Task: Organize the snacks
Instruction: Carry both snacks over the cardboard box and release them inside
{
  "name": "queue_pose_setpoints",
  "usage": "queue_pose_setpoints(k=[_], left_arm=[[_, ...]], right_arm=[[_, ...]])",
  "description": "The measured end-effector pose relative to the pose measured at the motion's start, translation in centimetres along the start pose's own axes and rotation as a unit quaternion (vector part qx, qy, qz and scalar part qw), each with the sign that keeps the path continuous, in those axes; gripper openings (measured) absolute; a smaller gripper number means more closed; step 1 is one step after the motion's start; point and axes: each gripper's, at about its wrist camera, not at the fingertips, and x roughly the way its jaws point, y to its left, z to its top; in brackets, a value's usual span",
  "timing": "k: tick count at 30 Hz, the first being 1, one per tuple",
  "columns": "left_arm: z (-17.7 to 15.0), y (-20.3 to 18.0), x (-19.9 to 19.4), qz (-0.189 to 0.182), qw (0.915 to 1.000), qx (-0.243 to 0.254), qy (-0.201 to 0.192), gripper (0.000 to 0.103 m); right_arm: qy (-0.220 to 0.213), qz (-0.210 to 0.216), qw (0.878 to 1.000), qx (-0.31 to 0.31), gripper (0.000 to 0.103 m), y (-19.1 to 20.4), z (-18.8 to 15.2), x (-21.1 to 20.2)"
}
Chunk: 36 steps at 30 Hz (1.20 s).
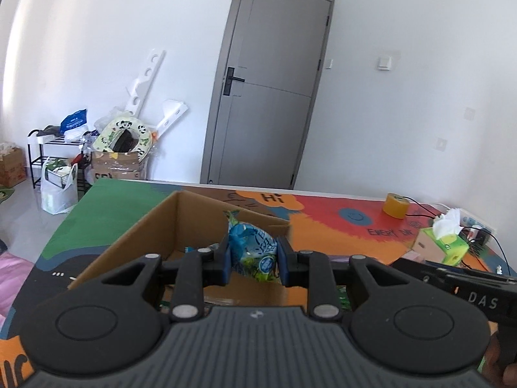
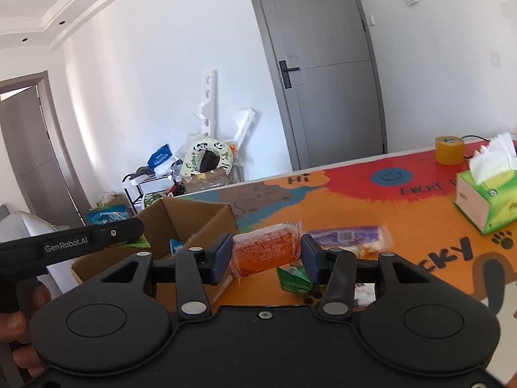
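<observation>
Our left tool [image 1: 253, 260] is clenched on a blue-and-green snack packet [image 1: 252, 249], pinching it between both blue pads and holding it above the open cardboard box [image 1: 155, 226]. The packet stands roughly upright, its crimped top poking above the fingers, and more wrappers lie on the box floor below it. Through the left wrist view, the box sits on the colourful worktop [image 1: 339, 226], with a roll of yellow tape [image 1: 395, 205] and a green tissue box [image 1: 444, 242] well apart to the right.

Our right tool [image 2: 266, 255] grasps an orange snack packet [image 2: 265, 252], which spans the gap between its pads and hangs tilted above the worktop, just to the right of the cardboard box. Beyond it, a purple snack packet [image 2: 349, 237] lies flat on the orange part of the worktop, and a green wrapper [image 2: 294, 279] lies just beneath the right-hand finger. The left tool's black handle reaches in from the left edge of the right wrist view, beside the box.
</observation>
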Motion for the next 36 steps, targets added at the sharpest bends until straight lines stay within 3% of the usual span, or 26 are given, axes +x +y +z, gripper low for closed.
queue_pose_setpoints(k=[17,20,24,29,31,33,36], left_arm=[[1.1,4.4,1.6,0.031,0.9991,-0.027,0.005,0.027],[1.1,5.0,1.9,0.042,0.9985,-0.032,0.01,0.032],[0.9,5.8,1.6,0.034,0.9983,-0.046,0.011,0.047],[1.0,6.6,0.5,0.045,0.9975,-0.053,0.01,0.05],[1.1,6.7,0.1,0.051,0.997,-0.058,0.007,0.053],[1.1,6.6,-0.2,0.053,0.9967,-0.061,0.004,0.057],[1.1,6.5,-0.2,0.052,0.9968,-0.06,0.007,0.059]], right_arm=[[0.01,0.038,0.999,-0.007,0.047,3.9,1.1,4.1],[0.01,0.042,0.999,-0.009,0.047,4.8,1.3,4.9],[0.011,0.046,0.999,-0.018,0.047,5.9,1.7,5.7],[0.011,0.052,0.998,-0.016,0.047,6.7,2.1,6.5],[0.008,0.059,0.998,-0.016,0.051,6.9,2.2,6.8],[0.01,0.059,0.998,-0.018,0.066,7.1,2.4,7.0],[-0.006,0.063,0.998,-0.015,0.082,6.9,2.2,6.2]])
